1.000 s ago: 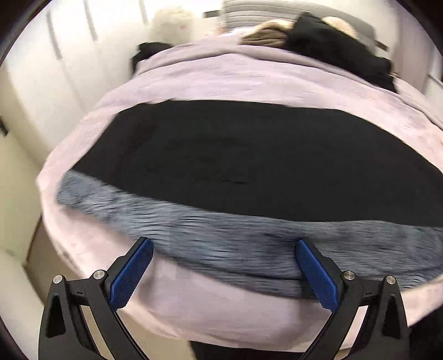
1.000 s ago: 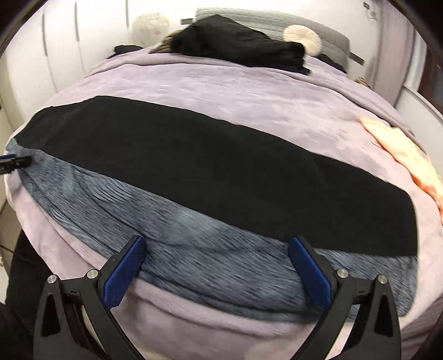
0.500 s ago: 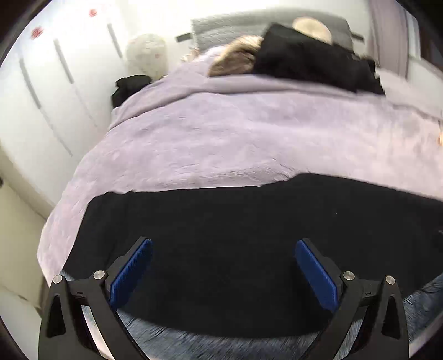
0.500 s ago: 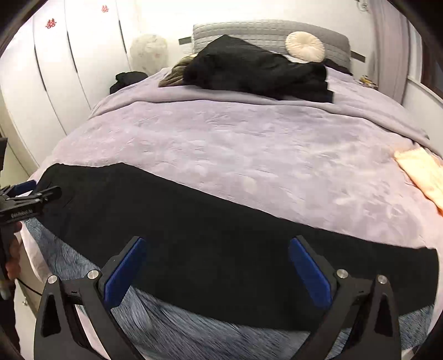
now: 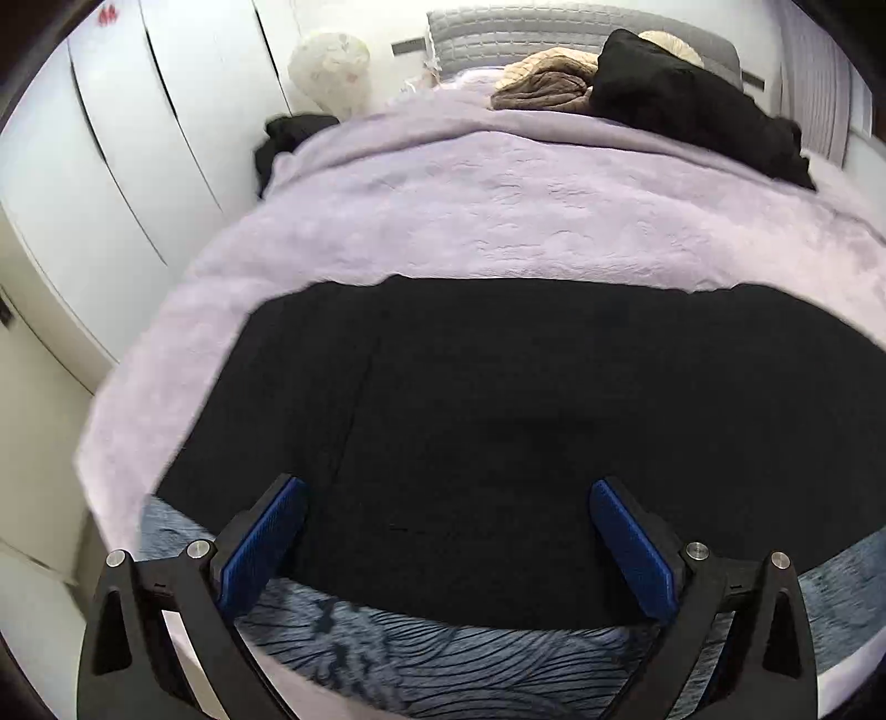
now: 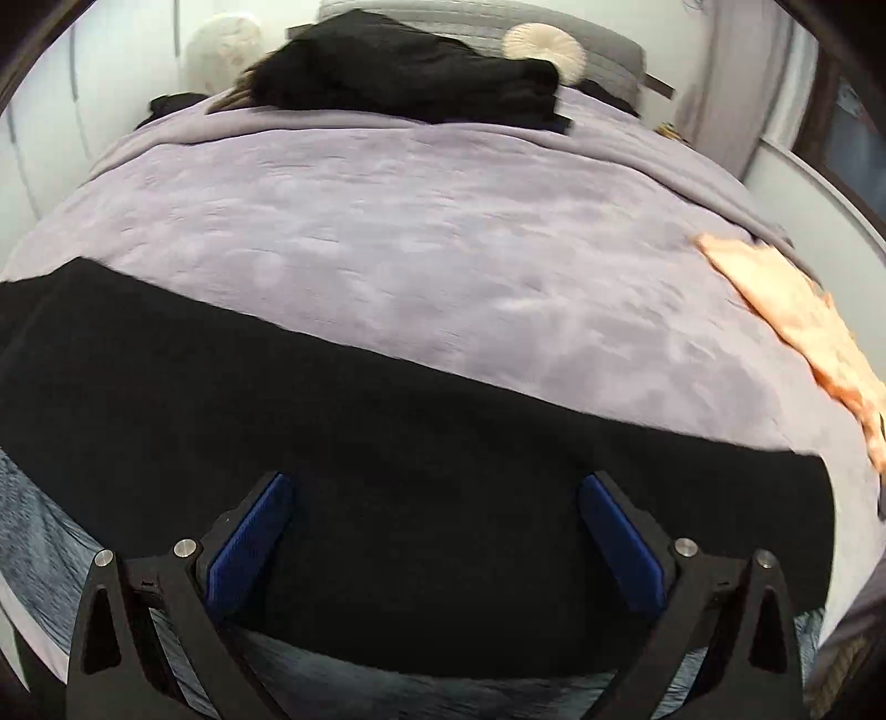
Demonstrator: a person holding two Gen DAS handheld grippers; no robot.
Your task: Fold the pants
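Black pants (image 5: pixel 526 421) lie flat across the near part of a lilac bed, on top of a grey-blue patterned cloth (image 5: pixel 443 659) that shows along the near edge. They also show in the right wrist view (image 6: pixel 415 471). My left gripper (image 5: pixel 446 531) is open and empty, hovering over the pants' left part. My right gripper (image 6: pixel 434 526) is open and empty over the pants' right part, whose end (image 6: pixel 797 515) lies just beyond it.
The lilac bedspread (image 5: pixel 526 221) stretches back to a grey headboard (image 5: pixel 526 33). A black garment pile (image 6: pixel 421 77) and a brown one (image 5: pixel 545 83) lie at the head. A peach cloth (image 6: pixel 797 321) lies at the right edge. White wardrobes (image 5: pixel 138 138) stand to the left.
Both grippers moved forward from the bed's near edge over the pants and stay open. The grey-blue cloth has slid down to the bottom of both views.
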